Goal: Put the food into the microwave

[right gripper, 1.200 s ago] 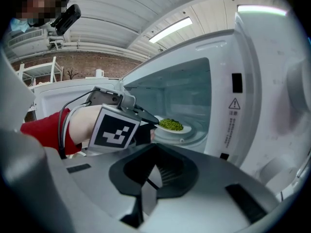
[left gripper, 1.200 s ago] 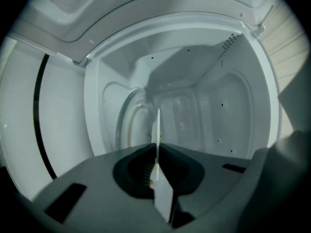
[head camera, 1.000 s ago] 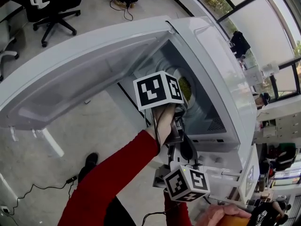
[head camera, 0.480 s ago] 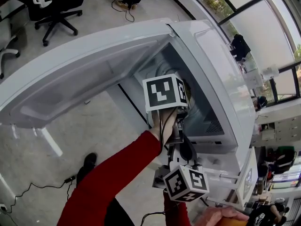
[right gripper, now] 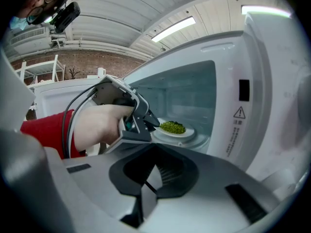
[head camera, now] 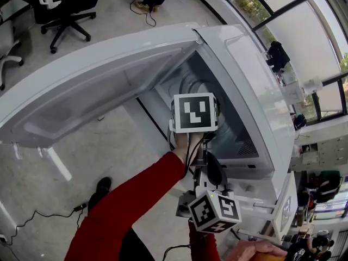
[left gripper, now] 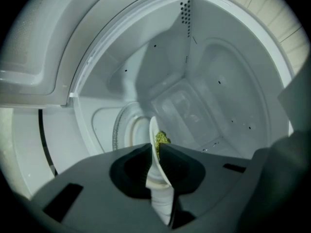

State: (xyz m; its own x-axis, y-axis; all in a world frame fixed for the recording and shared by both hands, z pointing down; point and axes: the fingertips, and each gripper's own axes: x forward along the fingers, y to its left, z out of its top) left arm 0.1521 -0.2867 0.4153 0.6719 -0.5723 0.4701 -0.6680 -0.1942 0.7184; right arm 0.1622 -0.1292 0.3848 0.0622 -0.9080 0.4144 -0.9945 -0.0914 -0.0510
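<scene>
The white microwave [head camera: 247, 75] stands with its door [head camera: 92, 91] swung wide. My left gripper [left gripper: 155, 152] is shut on the rim of a white plate [left gripper: 153, 132] carrying green food [left gripper: 161, 139], inside the cavity over the glass turntable [left gripper: 124, 130]. The right gripper view shows the left gripper [right gripper: 151, 124] holding the plate [right gripper: 187, 132] and food [right gripper: 172, 126] low over the turntable. In the head view its marker cube [head camera: 194, 113] hides the plate. My right gripper [right gripper: 147, 181] is shut on nothing, back outside the opening; its cube [head camera: 217, 211] is below the left arm.
The microwave's front frame with a warning label [right gripper: 238, 113] rises at the right of the opening. A black office chair [head camera: 65, 4] and cables [head camera: 32, 219] are on the floor below. White table legs [head camera: 54, 162] stand under the door.
My left gripper has carried the plate deeper into the microwave, so the food is now hidden behind its cube in the head view. The right gripper has stayed put.
</scene>
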